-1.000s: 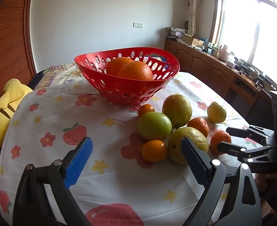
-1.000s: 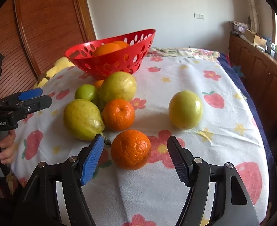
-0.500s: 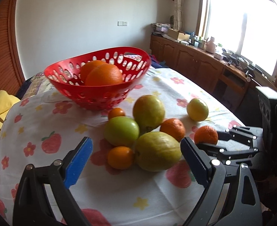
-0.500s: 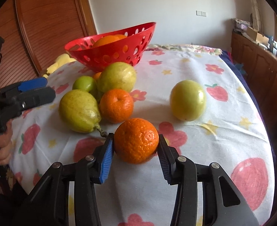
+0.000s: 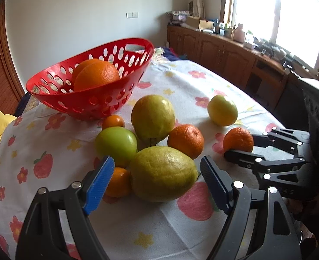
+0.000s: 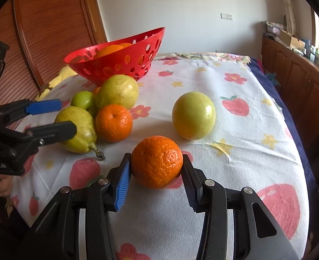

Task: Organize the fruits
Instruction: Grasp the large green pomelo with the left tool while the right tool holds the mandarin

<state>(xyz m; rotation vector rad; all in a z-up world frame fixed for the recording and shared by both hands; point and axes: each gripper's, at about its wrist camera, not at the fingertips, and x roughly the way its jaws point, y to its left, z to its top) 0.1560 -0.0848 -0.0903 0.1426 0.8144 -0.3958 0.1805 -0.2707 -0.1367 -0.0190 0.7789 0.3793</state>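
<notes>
Basket (image 5: 90, 99): red plastic, glossy, perforated. Tablecloth (image 6: 235, 151): white woven cloth, matt, printed. Tangerine (image 6: 157, 161) between right finger pads (image 6: 122, 184): pebbled rind; pads ribbed blue. Green apple (image 5: 116, 144): smooth, shiny.

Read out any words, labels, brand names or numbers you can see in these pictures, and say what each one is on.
Pale lettering on the left gripper body, right wrist view: cut off and blurred, unreadable.
Embossed lettering on the right gripper body, left wrist view: too faint to read.
No labels on the fruit or red basket.
</notes>
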